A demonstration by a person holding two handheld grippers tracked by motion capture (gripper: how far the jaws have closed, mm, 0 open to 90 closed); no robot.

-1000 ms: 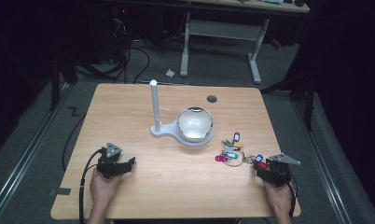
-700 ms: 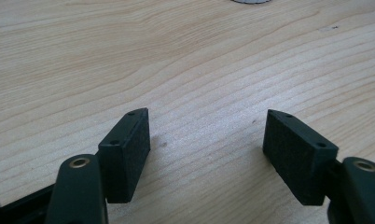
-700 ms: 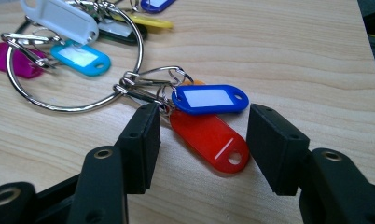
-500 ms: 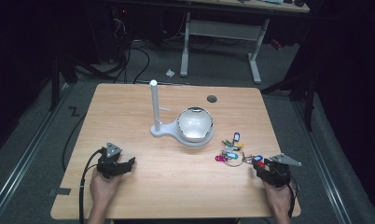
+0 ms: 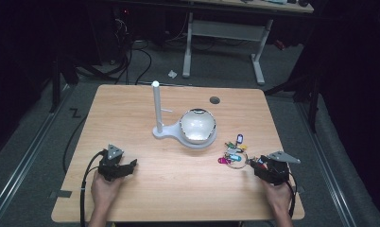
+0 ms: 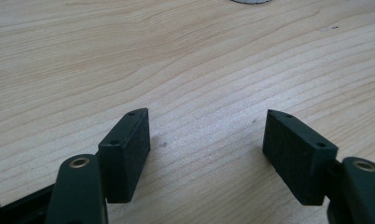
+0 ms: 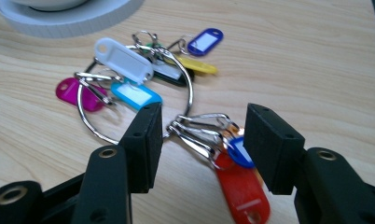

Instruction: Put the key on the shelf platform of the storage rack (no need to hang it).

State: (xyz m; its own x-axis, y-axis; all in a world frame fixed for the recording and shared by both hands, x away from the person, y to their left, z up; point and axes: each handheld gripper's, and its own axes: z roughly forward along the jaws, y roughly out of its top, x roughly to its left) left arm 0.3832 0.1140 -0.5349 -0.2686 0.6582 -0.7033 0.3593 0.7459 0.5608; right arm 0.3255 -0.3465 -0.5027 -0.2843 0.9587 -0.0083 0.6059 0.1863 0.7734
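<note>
tabletop: light wooden tabletop [image 5: 131, 109], carried everything.
stand: white stand with upright post [image 5: 156, 108] mid-table; white bowl [image 5: 197, 126] sat on its round base.
key ring: large metal ring with coloured plastic tags [image 7: 143, 74] lay flat, near right of the bowl.
right tongs [image 7: 202, 135]: open, jaws straddled small clip rings and blue/red tags.
left tongs [image 6: 206, 140]: open over bare wood, near left edge.

The surface [image 7: 316, 56] is pale matt wood with fine grain. The key ring [image 7: 188, 100] is shiny polished metal; its tags [image 7: 125, 59] are smooth glossy plastic. The gripper pads [image 6: 295, 149] look matt black and finely textured.
</note>
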